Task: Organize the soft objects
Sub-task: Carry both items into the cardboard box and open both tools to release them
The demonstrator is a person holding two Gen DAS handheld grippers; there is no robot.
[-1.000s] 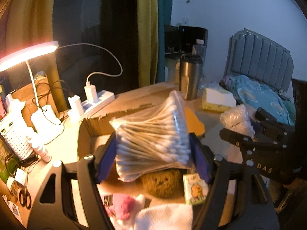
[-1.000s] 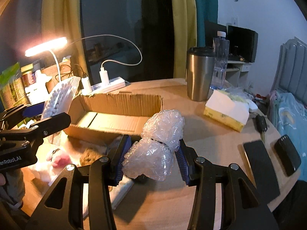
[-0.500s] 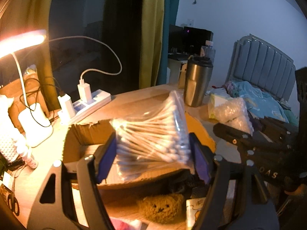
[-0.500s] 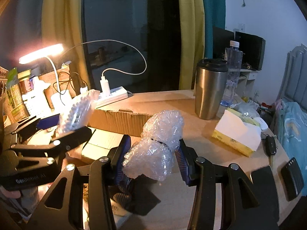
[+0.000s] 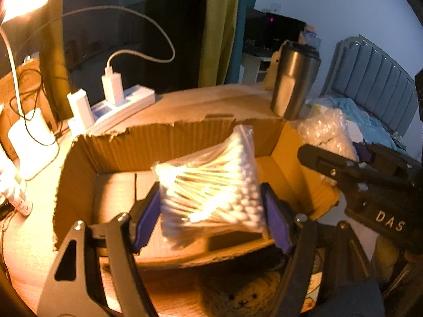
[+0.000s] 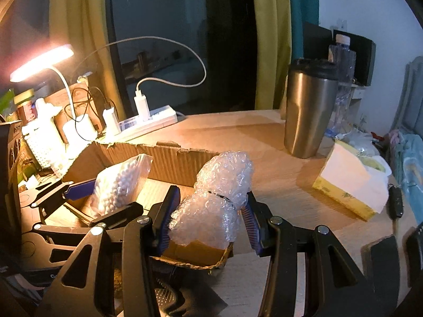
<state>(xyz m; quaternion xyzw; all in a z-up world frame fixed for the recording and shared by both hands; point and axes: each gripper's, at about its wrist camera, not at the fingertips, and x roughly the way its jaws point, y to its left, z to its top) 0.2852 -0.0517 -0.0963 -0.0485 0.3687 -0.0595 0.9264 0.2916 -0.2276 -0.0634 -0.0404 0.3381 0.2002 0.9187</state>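
At nine o'clock a lit desk lamp glows over clutter on the wooden table. Towards eleven o'clock a white power strip with chargers plugged in lies before a dark window with yellow curtains. The left gripper is clamped on a bag of cotton swabs, held above the open cardboard box. The right gripper is closed around a wad of bubble wrap, poised over the box's near right corner. Below the box's near wall sits a brown plush toy. At one o'clock stands a steel tumbler, a water bottle behind it. At three o'clock a tissue pack rests on the table, a grey padded headboard beyond.
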